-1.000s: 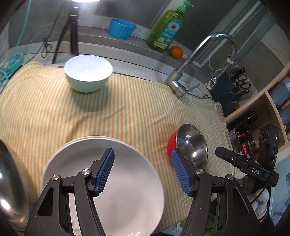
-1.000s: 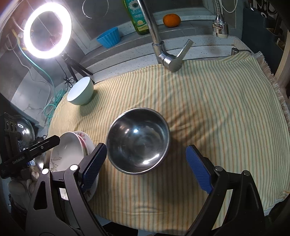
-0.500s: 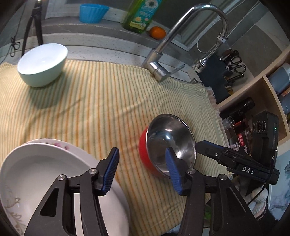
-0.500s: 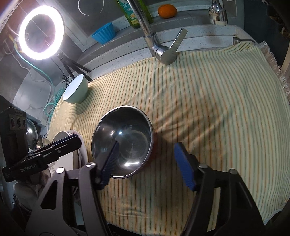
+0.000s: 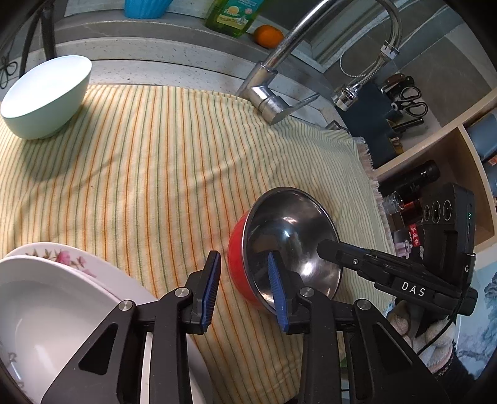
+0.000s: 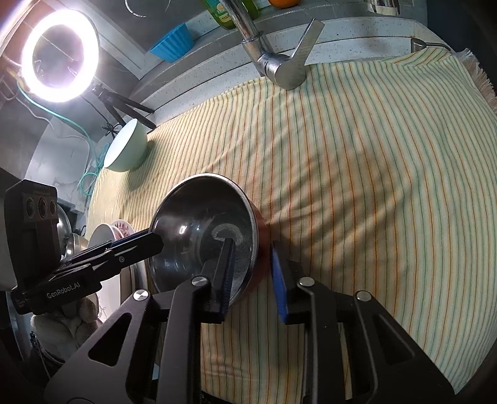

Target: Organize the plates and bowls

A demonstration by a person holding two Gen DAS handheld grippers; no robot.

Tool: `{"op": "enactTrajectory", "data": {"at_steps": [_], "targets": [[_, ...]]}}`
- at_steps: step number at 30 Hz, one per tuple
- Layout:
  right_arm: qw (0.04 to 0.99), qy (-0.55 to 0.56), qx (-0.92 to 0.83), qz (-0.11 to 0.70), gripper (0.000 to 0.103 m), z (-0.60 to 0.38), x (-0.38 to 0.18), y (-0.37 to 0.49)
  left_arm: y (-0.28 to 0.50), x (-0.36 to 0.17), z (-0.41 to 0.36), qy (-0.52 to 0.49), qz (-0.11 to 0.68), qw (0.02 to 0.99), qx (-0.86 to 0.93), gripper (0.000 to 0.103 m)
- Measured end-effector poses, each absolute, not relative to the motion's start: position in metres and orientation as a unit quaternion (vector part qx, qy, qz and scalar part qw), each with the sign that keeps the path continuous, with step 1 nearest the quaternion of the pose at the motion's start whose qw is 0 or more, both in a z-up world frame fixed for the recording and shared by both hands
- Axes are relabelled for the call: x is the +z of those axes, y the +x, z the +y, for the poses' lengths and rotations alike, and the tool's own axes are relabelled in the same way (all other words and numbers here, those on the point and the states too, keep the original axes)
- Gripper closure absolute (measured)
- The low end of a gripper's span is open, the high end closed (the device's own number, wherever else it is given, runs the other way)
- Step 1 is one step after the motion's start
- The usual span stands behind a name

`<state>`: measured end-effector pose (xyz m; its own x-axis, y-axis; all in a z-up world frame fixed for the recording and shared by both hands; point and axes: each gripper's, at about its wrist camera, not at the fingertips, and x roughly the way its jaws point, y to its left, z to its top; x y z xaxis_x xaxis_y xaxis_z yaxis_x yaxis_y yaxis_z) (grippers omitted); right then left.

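Two hand-held grippers converge on a steel bowl (image 5: 289, 245) with a red outside, resting on the striped cloth (image 5: 149, 174) near its front edge. The left gripper (image 5: 243, 287) straddles the bowl's left wall and the right gripper (image 6: 256, 276) its right wall, each with one finger inside and one outside. Both pairs of jaws are closing; whether the pads already press is hard to tell. Stacked plates (image 5: 62, 298) sit just left, nearer the left hand.

The green soap bottle (image 5: 233, 16) is cut off by the top edge. The white plates (image 5: 62, 310) are partly hidden behind the left gripper (image 5: 243, 290). The shelf things (image 5: 413, 186) are too small to be told.
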<state>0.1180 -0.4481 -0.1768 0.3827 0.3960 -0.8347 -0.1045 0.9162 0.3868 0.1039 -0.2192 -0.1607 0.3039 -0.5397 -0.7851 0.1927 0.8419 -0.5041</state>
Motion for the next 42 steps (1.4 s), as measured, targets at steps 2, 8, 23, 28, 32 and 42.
{"op": "enactTrajectory", "data": {"at_steps": [2,8,23,28,32,42], "targets": [[0.82,0.134,0.151,0.535,0.084,-0.447,-0.177,0.118,0.104,-0.161,-0.22,-0.158,0.544,0.79,-0.235,0.077],[0.823,0.128,0.145,0.535,0.087,-0.445,-0.175,0.117,0.106,-0.159,-0.226,-0.147,0.542,0.792,-0.24,0.08],[0.828,0.125,0.143,0.528,0.089,-0.441,-0.164,0.113,0.103,-0.145,-0.222,-0.138,0.523,0.806,-0.239,0.08],[0.832,0.126,0.149,0.519,0.089,-0.433,-0.15,0.112,0.1,-0.135,-0.211,-0.148,0.513,0.812,-0.236,0.08],[0.835,0.122,0.158,0.513,0.089,-0.42,-0.141,0.111,0.097,-0.125,-0.197,-0.159,0.503,0.818,-0.23,0.08],[0.838,0.109,0.189,0.501,0.089,-0.364,-0.12,0.109,0.082,-0.104,-0.144,-0.174,0.484,0.832,-0.205,0.08]]}}
